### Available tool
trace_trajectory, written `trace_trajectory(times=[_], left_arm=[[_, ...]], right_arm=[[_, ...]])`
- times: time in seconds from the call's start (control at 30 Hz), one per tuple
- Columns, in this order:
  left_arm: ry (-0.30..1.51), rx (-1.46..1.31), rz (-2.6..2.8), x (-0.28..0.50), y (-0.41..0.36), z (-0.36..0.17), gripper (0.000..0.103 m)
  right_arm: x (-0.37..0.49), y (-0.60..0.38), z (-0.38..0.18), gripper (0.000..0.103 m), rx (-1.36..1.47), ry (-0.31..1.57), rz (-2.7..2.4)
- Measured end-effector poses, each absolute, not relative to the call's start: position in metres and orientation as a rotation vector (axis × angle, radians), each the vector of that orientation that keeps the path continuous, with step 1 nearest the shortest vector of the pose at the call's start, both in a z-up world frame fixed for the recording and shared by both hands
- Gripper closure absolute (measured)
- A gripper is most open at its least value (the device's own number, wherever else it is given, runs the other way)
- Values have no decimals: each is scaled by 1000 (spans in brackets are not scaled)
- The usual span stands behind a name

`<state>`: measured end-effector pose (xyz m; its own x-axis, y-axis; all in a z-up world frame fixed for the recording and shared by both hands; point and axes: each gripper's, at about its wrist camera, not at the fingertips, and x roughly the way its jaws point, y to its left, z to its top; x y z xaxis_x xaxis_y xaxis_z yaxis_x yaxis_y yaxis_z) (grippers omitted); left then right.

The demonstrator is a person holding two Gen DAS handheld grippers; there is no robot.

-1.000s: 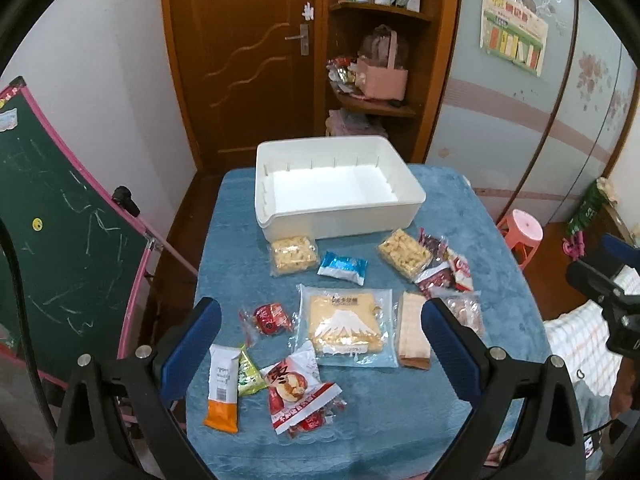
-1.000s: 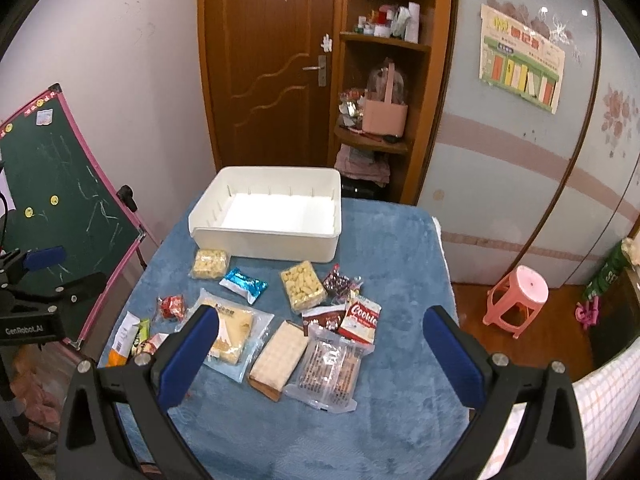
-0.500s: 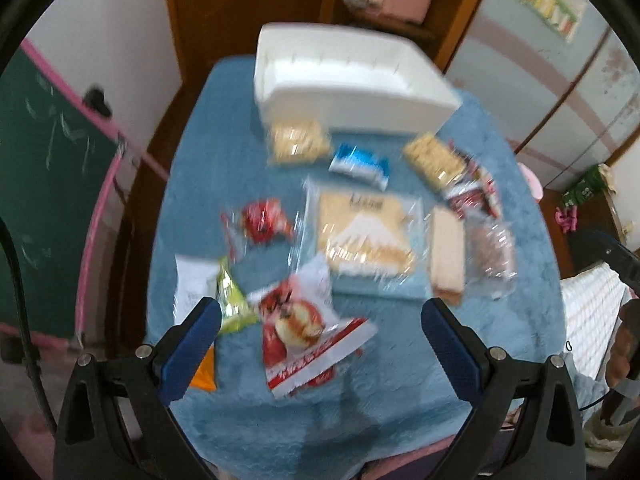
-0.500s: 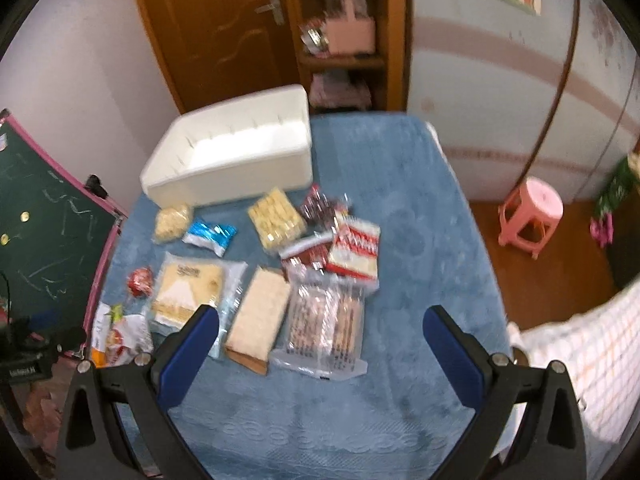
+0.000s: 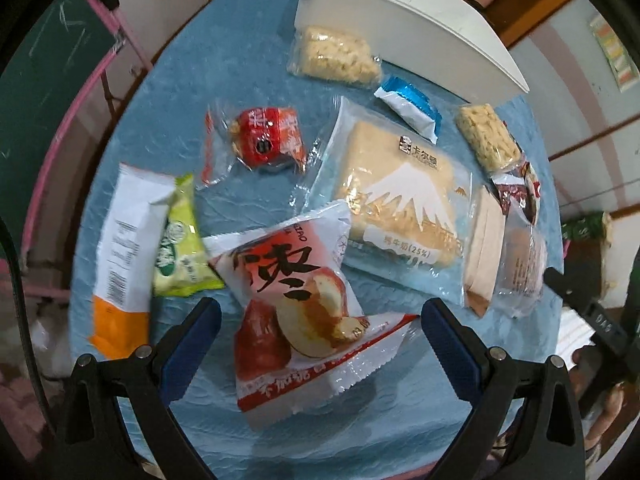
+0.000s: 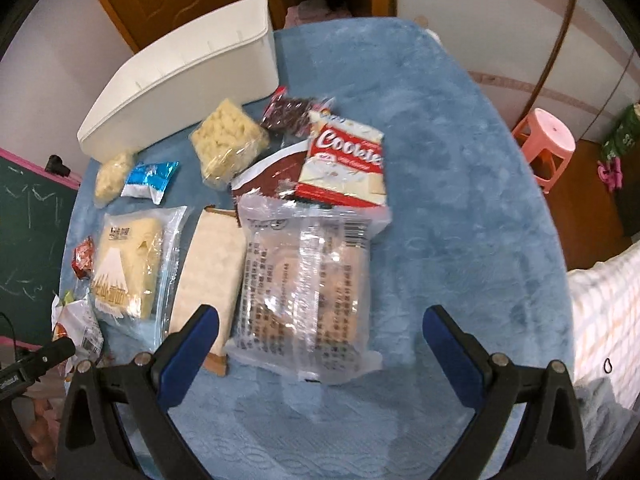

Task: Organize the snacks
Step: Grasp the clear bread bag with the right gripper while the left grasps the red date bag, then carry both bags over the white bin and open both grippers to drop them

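Observation:
Several snack packs lie on a blue table cloth [image 6: 460,168] in front of a white bin [image 5: 400,20], which also shows in the right wrist view [image 6: 192,76]. My left gripper [image 5: 320,336] is open, low over a red and white bread pack [image 5: 304,312] that lies between its fingers. Beside it lie a Fuji-print bread pack [image 5: 400,196], a green pack [image 5: 180,248] and a red wrapped snack [image 5: 264,140]. My right gripper [image 6: 320,344] is open over a clear pack of biscuits [image 6: 308,292]. A red Cookies pack [image 6: 344,164] lies just beyond it.
A green chalkboard [image 5: 44,80] with a pink frame stands left of the table. A pink stool [image 6: 548,140] stands on the floor to the right. A wooden door and shelf stand behind the bin. The cloth's right part [image 6: 480,240] is bare.
Both grippers have tilted down and dropped close to the table. The bread pack now lies between the left fingers, the clear biscuit pack between the right. Both stay open.

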<state>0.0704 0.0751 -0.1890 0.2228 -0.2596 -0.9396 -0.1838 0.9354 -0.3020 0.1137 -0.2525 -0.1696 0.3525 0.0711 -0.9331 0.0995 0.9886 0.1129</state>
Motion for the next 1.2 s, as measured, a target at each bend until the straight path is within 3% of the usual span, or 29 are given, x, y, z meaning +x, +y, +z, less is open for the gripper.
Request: trace_trajectory(times=[0.17, 0.23, 0.27, 0.3, 0.43, 0.77, 1.2], left_arm=[[1379, -441, -58, 71, 71, -202, 3], [1390, -465, -57, 70, 69, -209, 3], [1394, -472, -56, 71, 67, -212, 3], [1400, -481, -54, 70, 66, -215, 4], [1408, -463, -37, 71, 60, -225, 32], [1333, -376, -6, 69, 47, -213, 37], [1039, -97, -30, 57, 18, -128, 37]], right_arm=[[126, -239, -184, 1, 108, 1241, -31], [128, -236, -194, 12, 95, 1263, -40], [128, -235, -198, 22, 92, 1275, -42], [128, -234, -204, 25, 107, 1292, -26], [121, -233, -207, 27, 125, 1248, -24], [97, -225, -204, 35, 131, 1194, -48], [66, -215, -150, 35, 87, 1053, -14]])
